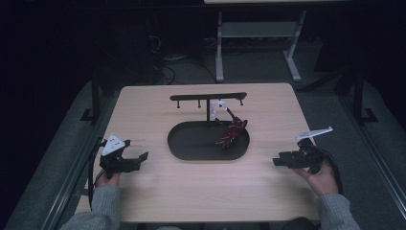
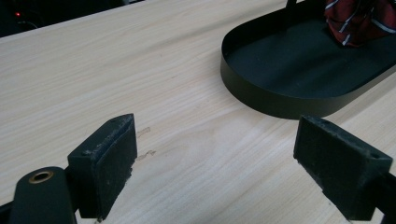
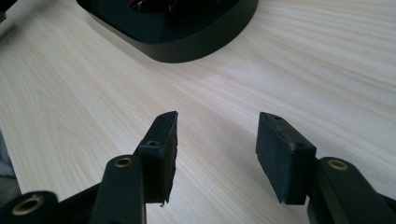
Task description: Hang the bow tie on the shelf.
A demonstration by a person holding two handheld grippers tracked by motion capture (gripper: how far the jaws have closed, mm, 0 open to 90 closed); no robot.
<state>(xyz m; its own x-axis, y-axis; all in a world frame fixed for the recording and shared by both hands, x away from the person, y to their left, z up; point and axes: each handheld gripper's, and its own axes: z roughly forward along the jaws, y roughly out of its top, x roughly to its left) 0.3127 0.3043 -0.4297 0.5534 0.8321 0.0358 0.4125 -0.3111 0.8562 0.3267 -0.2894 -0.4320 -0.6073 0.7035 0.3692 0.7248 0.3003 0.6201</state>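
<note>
Wood-grain table [image 1: 158,191] | oval black metal tray [image 1: 184,149] | crumpled red striped cloth [image 1: 231,134]

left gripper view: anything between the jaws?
No, the left gripper stands open with only bare light wooden table between its jaws, short of the black oval metal tray.

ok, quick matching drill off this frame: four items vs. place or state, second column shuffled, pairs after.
1. oval black tray
2. red striped cloth
3. left gripper
4. rack bar with pegs

A. near the table's left edge, jaws open, empty
B. raised on a post, behind the tray
C. mid-table
D. bunched at the tray's right end

Pairs: 1-C, 2-D, 3-A, 4-B
</note>
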